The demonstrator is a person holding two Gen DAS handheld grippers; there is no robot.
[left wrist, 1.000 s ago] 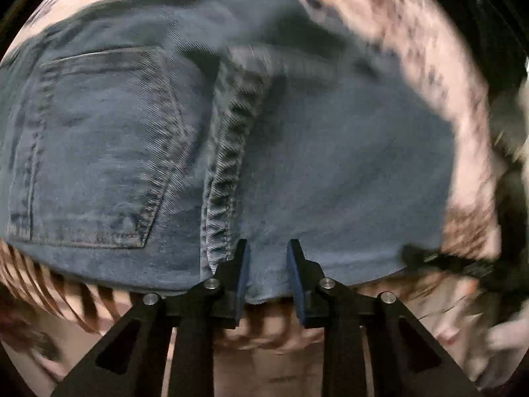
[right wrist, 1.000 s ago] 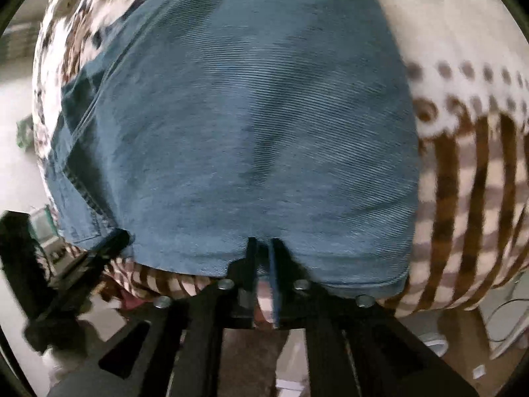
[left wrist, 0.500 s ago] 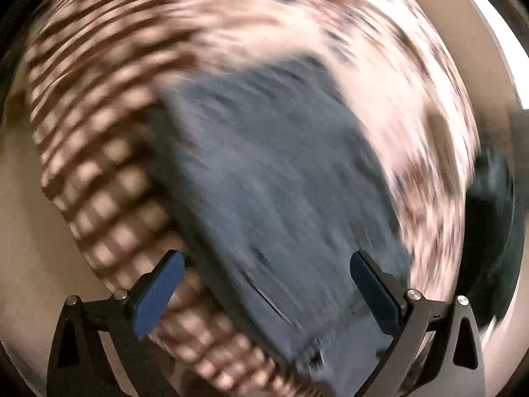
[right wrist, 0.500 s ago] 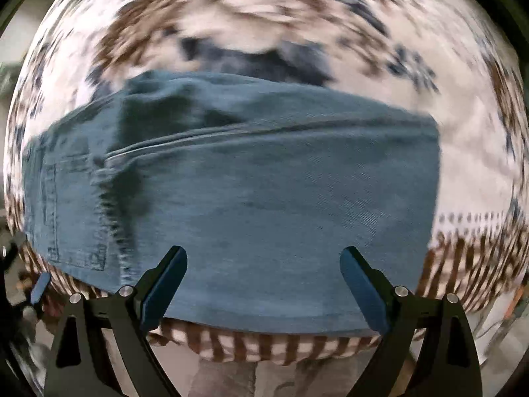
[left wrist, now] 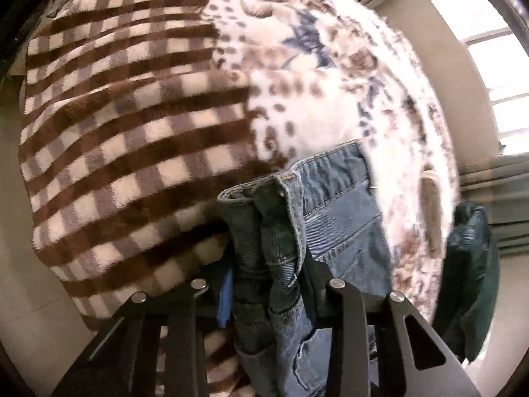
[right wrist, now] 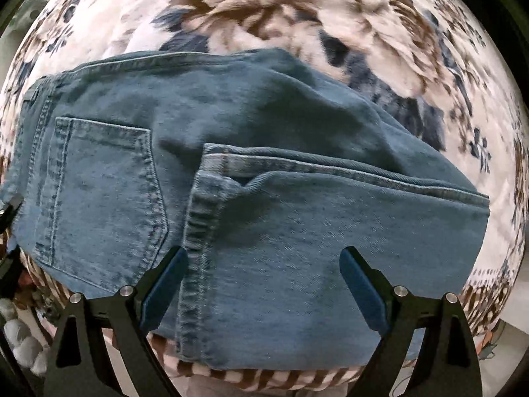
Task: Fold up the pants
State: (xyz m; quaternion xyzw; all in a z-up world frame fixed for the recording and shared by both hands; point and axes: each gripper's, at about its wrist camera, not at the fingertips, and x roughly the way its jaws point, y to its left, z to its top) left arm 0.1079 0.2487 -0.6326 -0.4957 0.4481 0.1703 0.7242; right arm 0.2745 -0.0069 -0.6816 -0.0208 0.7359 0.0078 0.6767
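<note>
The blue denim pants [right wrist: 264, 205] lie folded on a patterned blanket, back pocket at the left, a leg hem laid across the middle. My right gripper [right wrist: 263, 281] is open above the near edge of the pants and holds nothing. In the left wrist view my left gripper [left wrist: 267, 284] is shut on a thick bunch of the pants [left wrist: 334, 208] at the waistband end, which stands up between the fingers.
The blanket [left wrist: 139, 125] has a brown checked border and a floral middle [right wrist: 297, 10]. A dark green bundle [left wrist: 469, 271] sits at the right in the left wrist view. A window and wall lie beyond.
Both grippers let go of the near edge and opened. The left one then swung to the waistband end and shut on a bunch of denim. The right one stays open.
</note>
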